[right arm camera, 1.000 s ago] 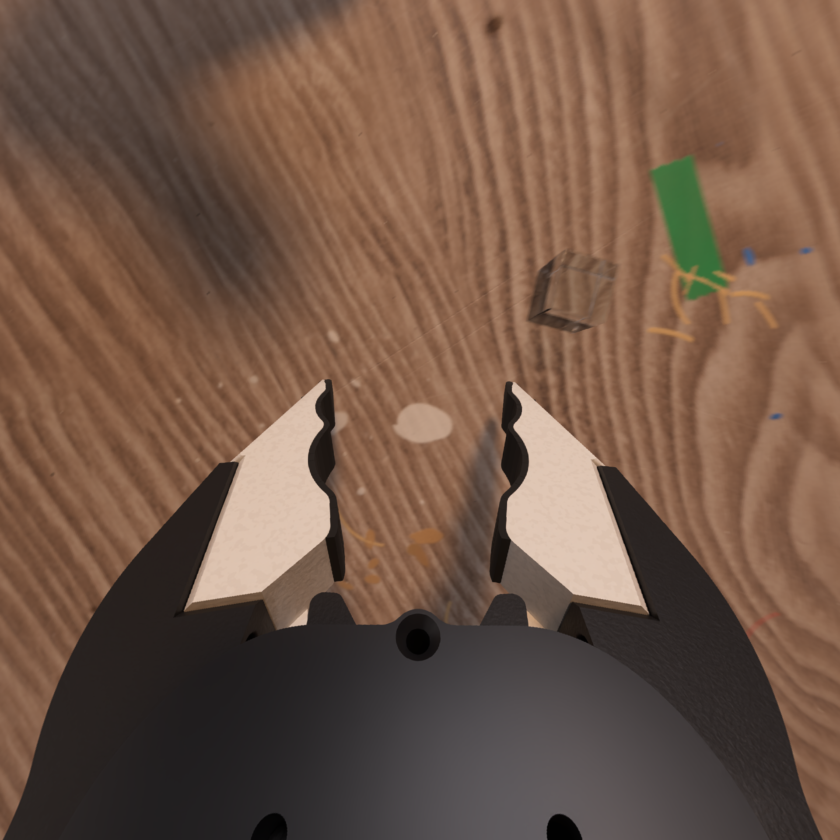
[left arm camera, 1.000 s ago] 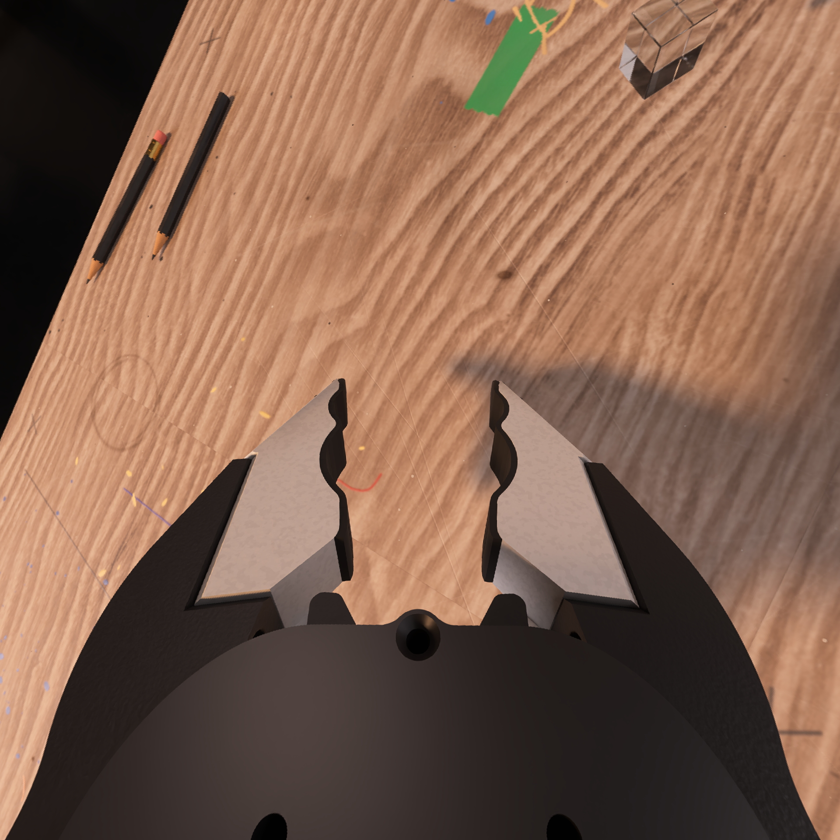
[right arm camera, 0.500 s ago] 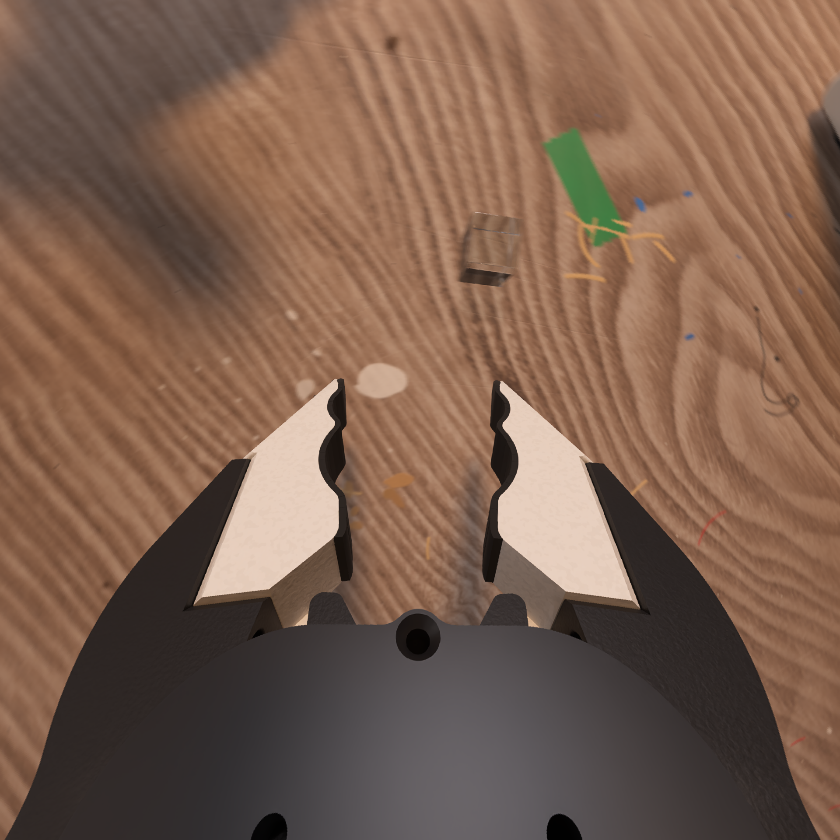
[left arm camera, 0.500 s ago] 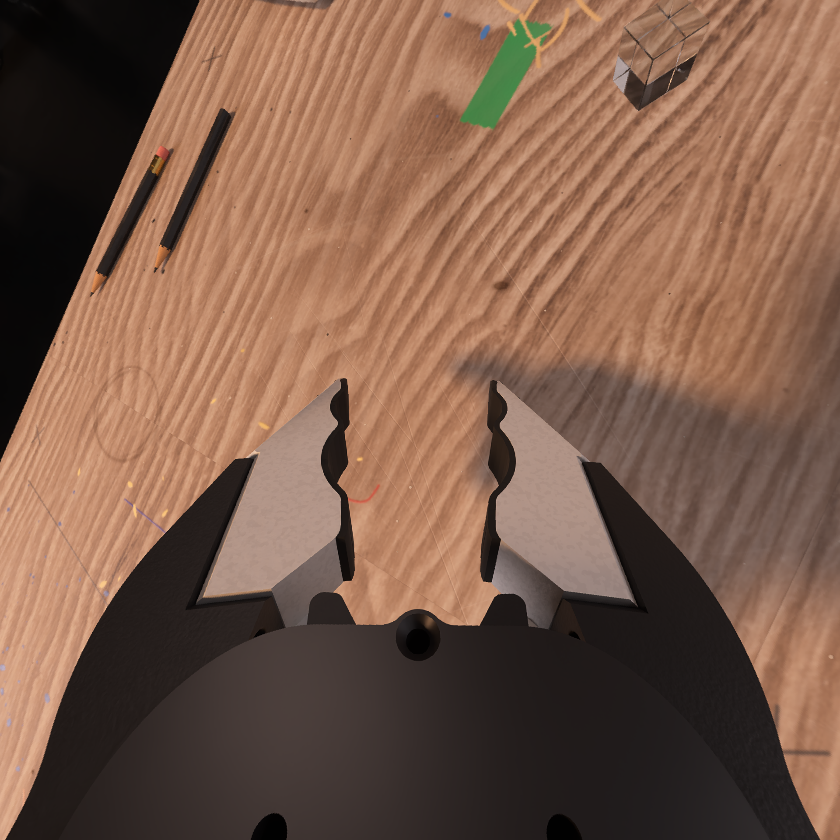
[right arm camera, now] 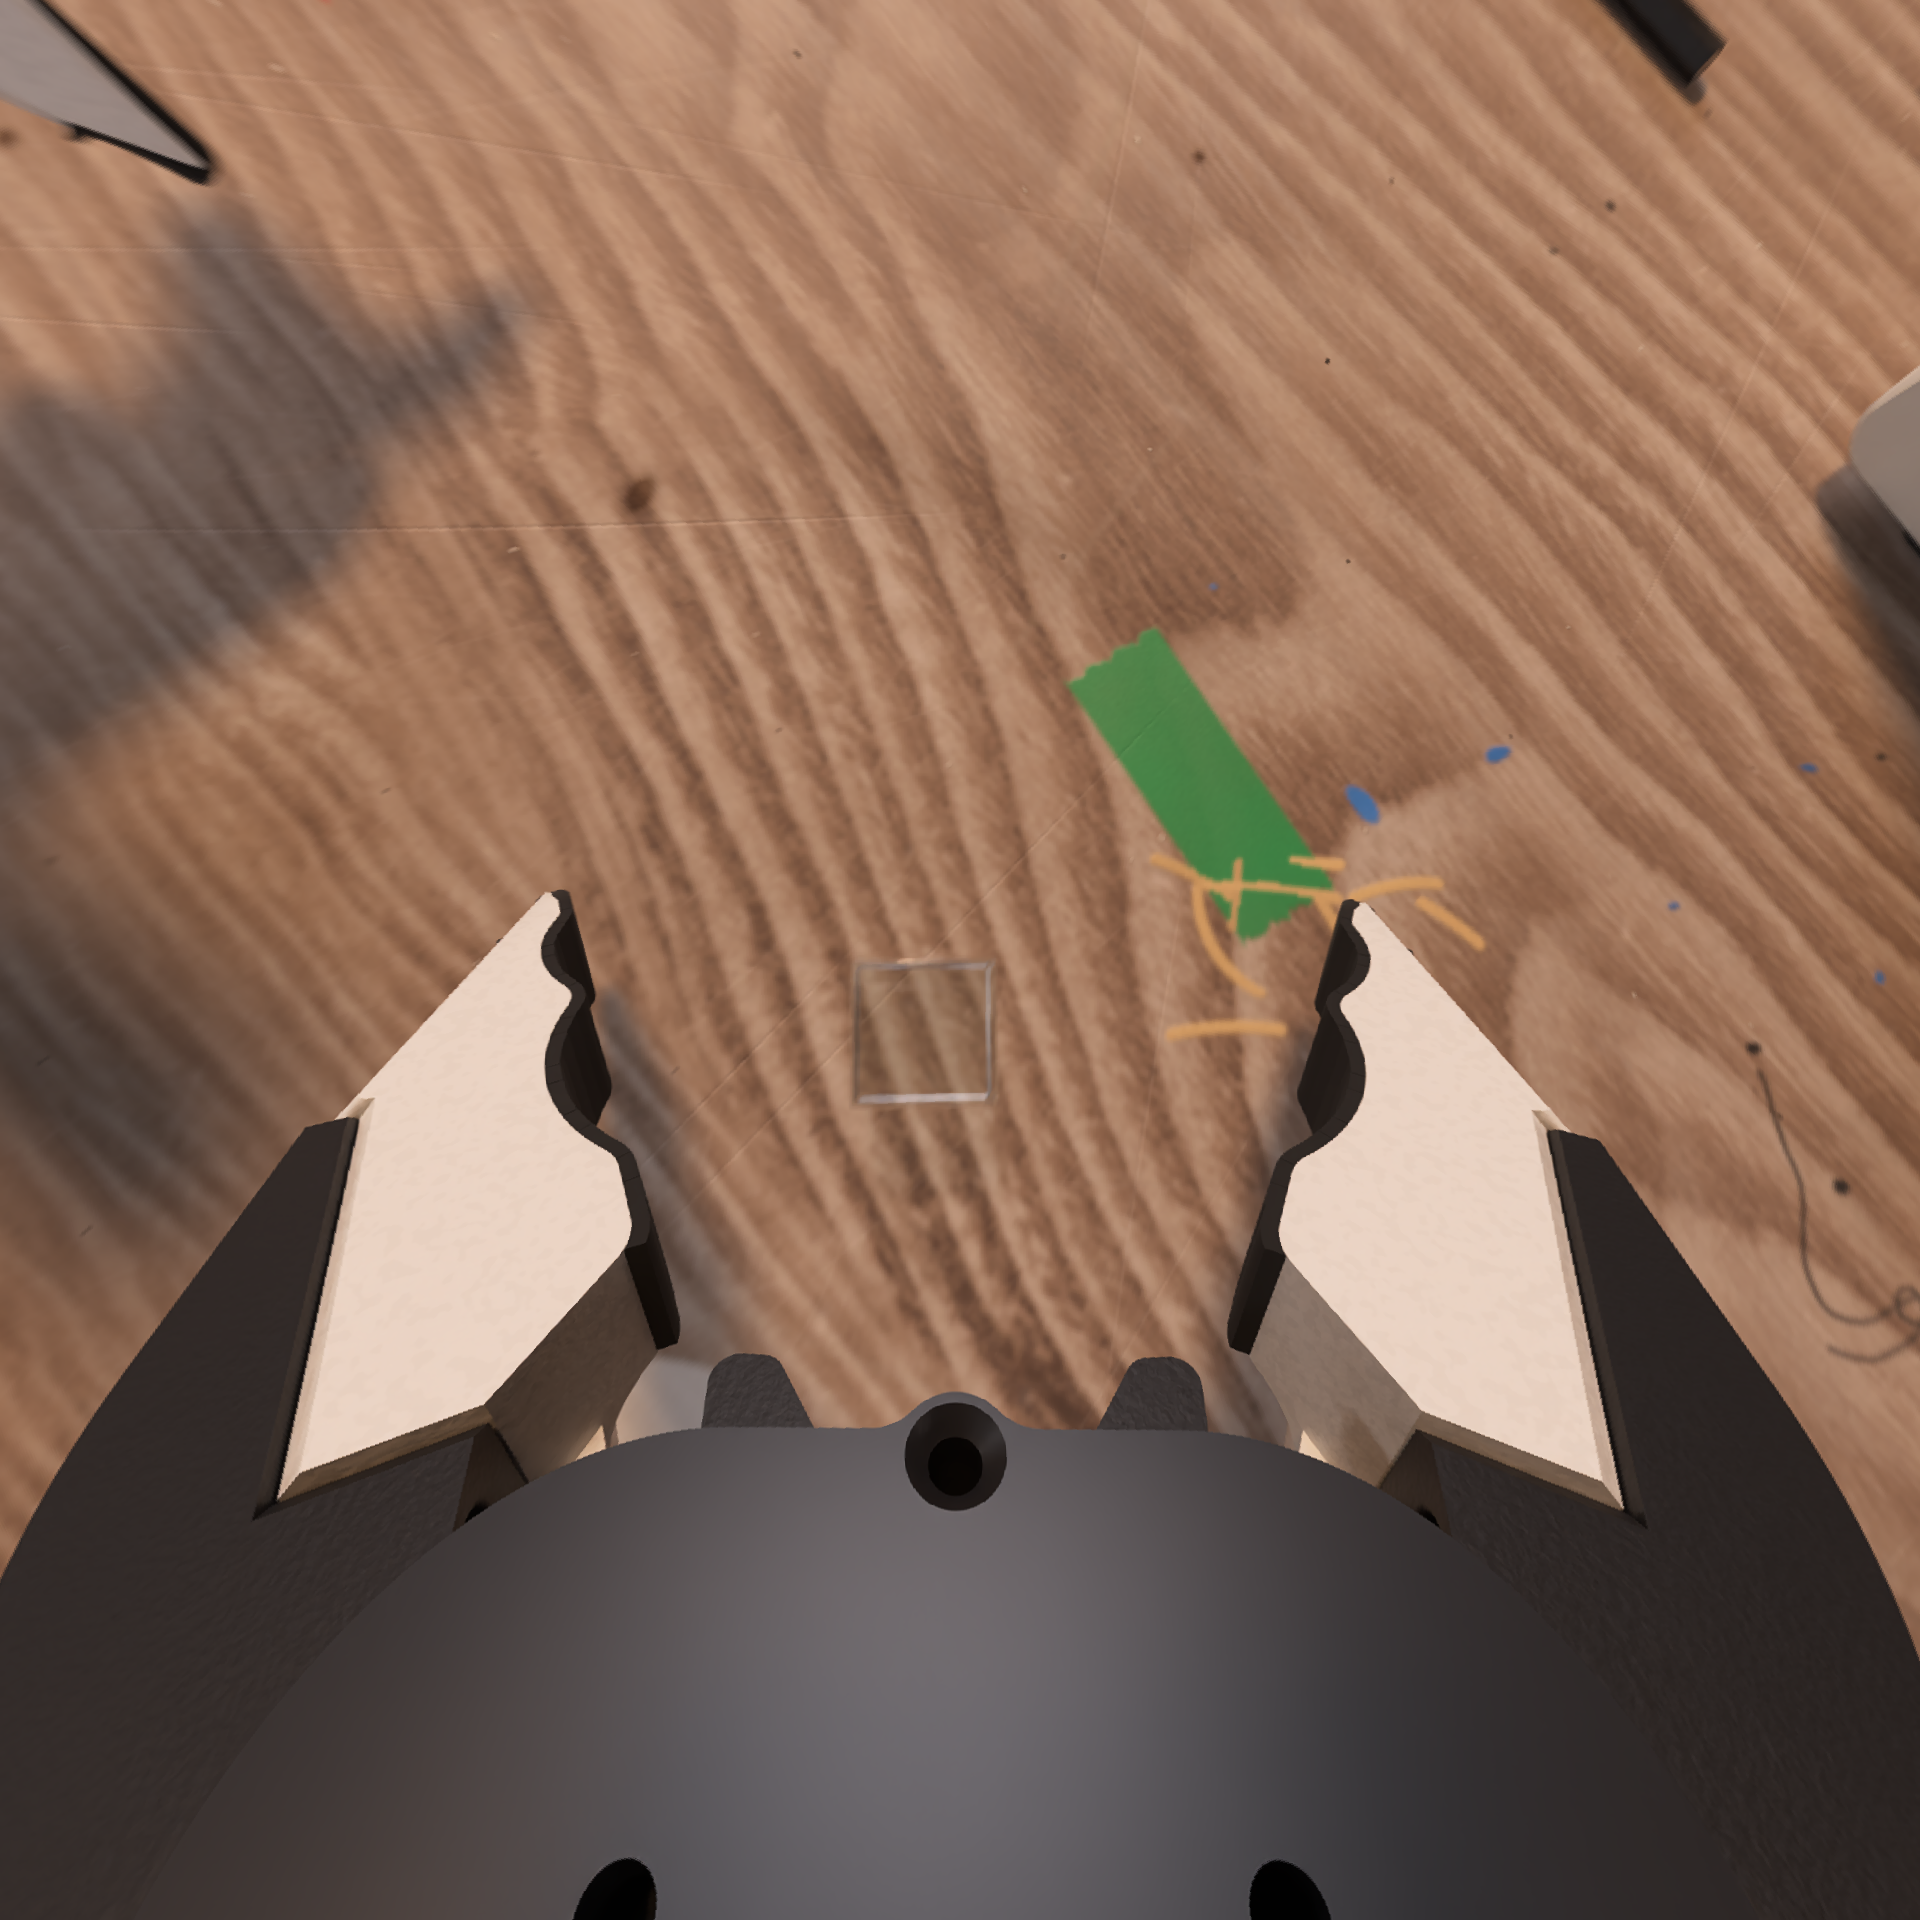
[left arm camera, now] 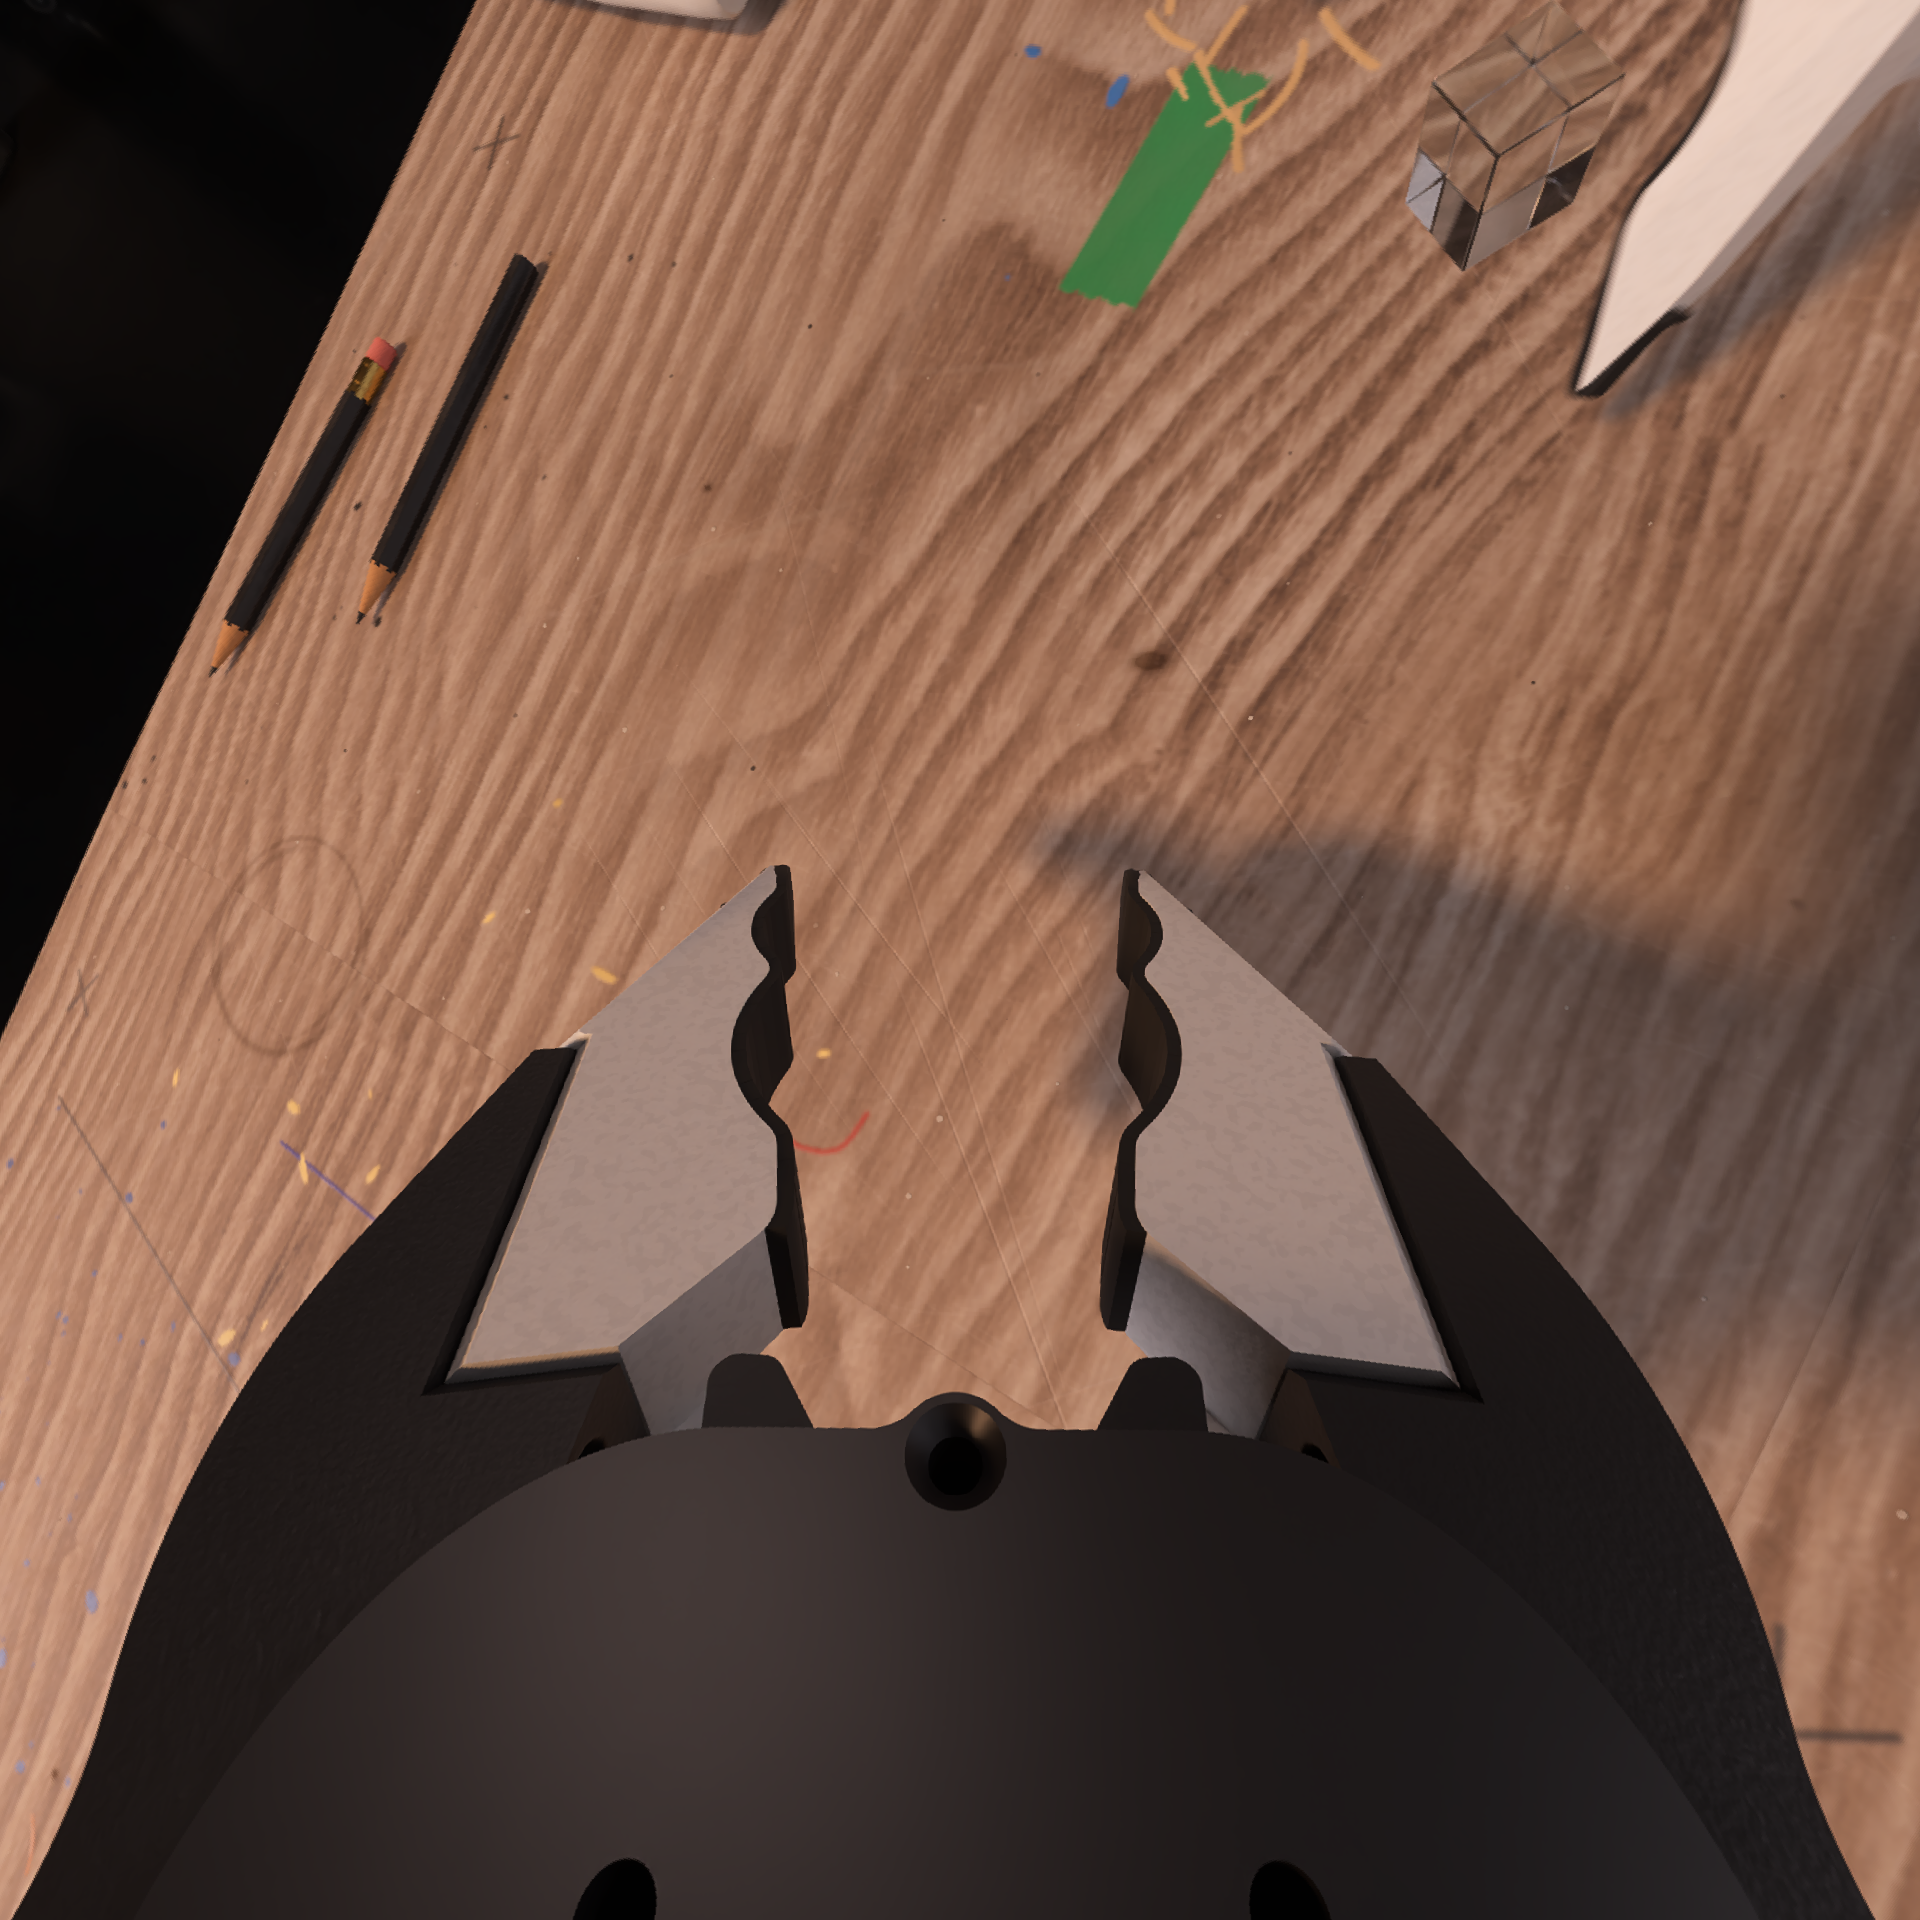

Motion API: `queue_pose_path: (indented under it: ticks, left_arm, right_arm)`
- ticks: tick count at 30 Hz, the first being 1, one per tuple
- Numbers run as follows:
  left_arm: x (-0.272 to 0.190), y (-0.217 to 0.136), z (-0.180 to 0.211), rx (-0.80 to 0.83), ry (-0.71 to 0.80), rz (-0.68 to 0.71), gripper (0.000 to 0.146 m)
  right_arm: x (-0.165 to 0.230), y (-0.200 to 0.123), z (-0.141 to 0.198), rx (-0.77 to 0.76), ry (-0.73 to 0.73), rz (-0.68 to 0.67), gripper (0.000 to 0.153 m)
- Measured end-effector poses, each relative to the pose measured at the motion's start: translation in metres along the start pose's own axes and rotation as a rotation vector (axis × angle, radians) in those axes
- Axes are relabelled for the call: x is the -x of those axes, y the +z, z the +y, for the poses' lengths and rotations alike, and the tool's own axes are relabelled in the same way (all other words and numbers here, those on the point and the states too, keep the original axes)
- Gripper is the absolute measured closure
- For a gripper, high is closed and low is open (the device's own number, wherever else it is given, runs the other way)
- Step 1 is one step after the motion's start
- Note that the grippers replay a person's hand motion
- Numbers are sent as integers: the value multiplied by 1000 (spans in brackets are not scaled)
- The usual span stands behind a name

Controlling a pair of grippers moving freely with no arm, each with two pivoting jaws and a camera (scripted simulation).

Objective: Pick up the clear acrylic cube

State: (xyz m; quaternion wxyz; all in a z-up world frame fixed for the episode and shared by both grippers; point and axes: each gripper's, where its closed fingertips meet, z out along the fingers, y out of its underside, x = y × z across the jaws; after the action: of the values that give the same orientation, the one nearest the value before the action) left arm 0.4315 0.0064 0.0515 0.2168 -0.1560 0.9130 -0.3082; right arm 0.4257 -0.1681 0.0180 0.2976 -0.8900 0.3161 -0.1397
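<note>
The clear acrylic cube (right arm camera: 923,1031) rests on the wooden table (right arm camera: 727,675). In the right wrist view I look straight down on it; it lies between the wide-open fingers of my right gripper (right arm camera: 954,902), touching neither. In the left wrist view the cube (left arm camera: 1507,135) stands at the top right, with one pale finger (left arm camera: 1756,197) of the right gripper beside it. My left gripper (left arm camera: 956,878) is open and empty, far from the cube, hovering over bare wood.
A green tape strip (right arm camera: 1195,779) with orange scribbles lies just right of the cube. Two black pencils (left arm camera: 447,436) lie near the table's left edge (left arm camera: 208,623), with darkness beyond. A grey object (right arm camera: 1886,468) sits at the right edge. The left gripper's fingertip (right arm camera: 104,94) shows top left.
My right gripper moved forward over the cube and opened wider; the cube now lies between its fingers. Its finger has entered the left wrist view. My left gripper barely moved.
</note>
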Motion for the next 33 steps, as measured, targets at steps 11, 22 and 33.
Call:
queue_pose_path:
  ticks: [11, 22, 33]
  left_arm:
    - [2, -1, 2, -4, -17, 7, 81]
    - [2, -3, -2, -11, -11, 0, 81]
    - [26, -15, 8, -28, -70, -47, 82]
  right_arm:
    - [-2, 13, 7, 104, 70, -75, 9]
    - [46, -32, 26, 144, 0, -165, 52]
    - [7, -14, 26, 142, 26, -72, 117]
